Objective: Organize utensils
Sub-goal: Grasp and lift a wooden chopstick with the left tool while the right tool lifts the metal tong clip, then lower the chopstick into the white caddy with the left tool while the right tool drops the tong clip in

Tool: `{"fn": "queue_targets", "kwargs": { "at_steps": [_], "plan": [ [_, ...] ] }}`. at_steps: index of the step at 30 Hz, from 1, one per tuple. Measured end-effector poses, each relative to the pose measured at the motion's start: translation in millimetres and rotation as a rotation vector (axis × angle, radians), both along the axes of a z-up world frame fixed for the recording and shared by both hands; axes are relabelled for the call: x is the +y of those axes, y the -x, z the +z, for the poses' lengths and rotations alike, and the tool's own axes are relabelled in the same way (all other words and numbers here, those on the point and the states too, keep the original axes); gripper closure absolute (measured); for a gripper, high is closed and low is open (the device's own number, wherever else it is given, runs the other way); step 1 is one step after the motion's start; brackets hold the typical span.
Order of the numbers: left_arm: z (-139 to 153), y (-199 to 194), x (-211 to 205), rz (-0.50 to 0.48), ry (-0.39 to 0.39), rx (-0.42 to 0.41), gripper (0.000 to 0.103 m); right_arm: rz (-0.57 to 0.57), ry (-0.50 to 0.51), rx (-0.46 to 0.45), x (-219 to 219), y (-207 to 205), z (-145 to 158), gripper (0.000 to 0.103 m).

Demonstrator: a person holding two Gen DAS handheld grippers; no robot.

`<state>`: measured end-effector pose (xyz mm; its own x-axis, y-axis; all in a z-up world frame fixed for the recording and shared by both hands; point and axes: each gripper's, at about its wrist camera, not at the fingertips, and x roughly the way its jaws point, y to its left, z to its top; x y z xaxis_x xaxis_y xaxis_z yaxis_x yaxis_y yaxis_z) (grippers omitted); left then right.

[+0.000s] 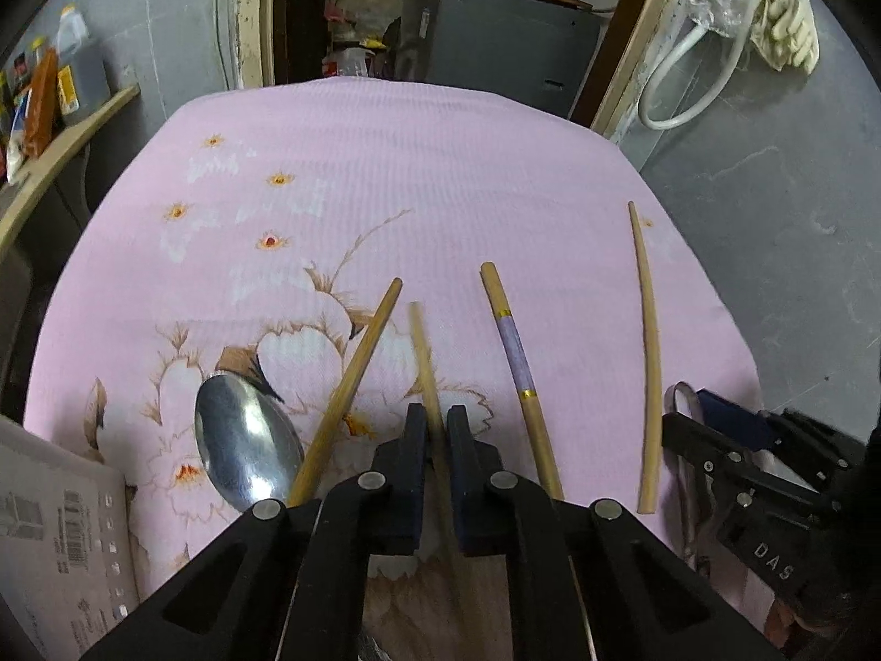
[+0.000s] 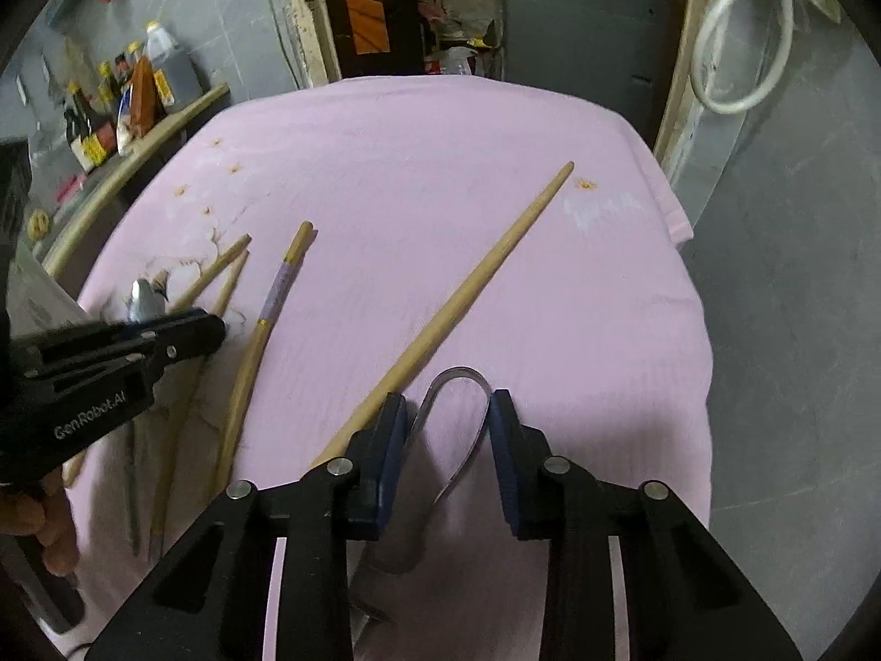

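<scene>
In the left wrist view my left gripper is shut on a plain wooden chopstick that points away over the pink cloth. A metal spoon and another chopstick lie to its left. A purple-banded chopstick and a pale chopstick lie to its right. In the right wrist view my right gripper is open around the looped metal handle of a utensil on the cloth. A long chopstick lies just left of it.
A grey box sits at the near left of the table. Bottles stand on a wooden shelf at the left. Grey walls flank the table and a white hose hangs at the right. A dark cabinet stands behind the table.
</scene>
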<state>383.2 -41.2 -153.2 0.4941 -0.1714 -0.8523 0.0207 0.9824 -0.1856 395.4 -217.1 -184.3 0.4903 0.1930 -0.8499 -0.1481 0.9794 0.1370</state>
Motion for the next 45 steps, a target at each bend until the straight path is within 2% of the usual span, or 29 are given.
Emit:
{"fn": "queue_targets", "kwargs": {
  "at_steps": [3,7,13,22,30,36,41,45],
  "plan": [
    [7.3,11.6,4.5,0.004,0.061,-0.039,0.097,-0.031,-0.110,-0.001,-13.9,7.5,3.3,0.078],
    [29.5,31.0,9.7,0.004,0.114,-0.120,0.097,-0.042,-0.185,-0.093,-20.6,29.2,24.7,0.080],
    [68.6,56.1,26.9,-0.003,0.202,-0.225,0.097,-0.039,-0.210,-0.246,-21.9,69.3,66.9,0.081],
    [138.2,90.5,62.6,0.011,0.229,-0.384,0.097,-0.013,-0.206,-0.415,-4.2,103.0,130.1,0.082],
    [206.9,109.1,123.0,0.078,0.209,-0.571,0.097,0.082,-0.247,-0.556,62.0,107.8,204.7,0.082],
    [232.4,116.0,169.3,0.169,0.164,-0.685,0.097,0.193,-0.305,-0.642,115.7,104.8,250.7,0.082],
    [233.5,115.2,201.2,0.257,0.149,-0.755,0.097,0.283,-0.328,-0.661,161.0,102.6,261.6,0.082],
    [224.3,105.0,218.3,0.324,0.158,-0.788,0.097,0.335,-0.323,-0.633,185.7,99.7,250.6,0.082]
  ]
}}
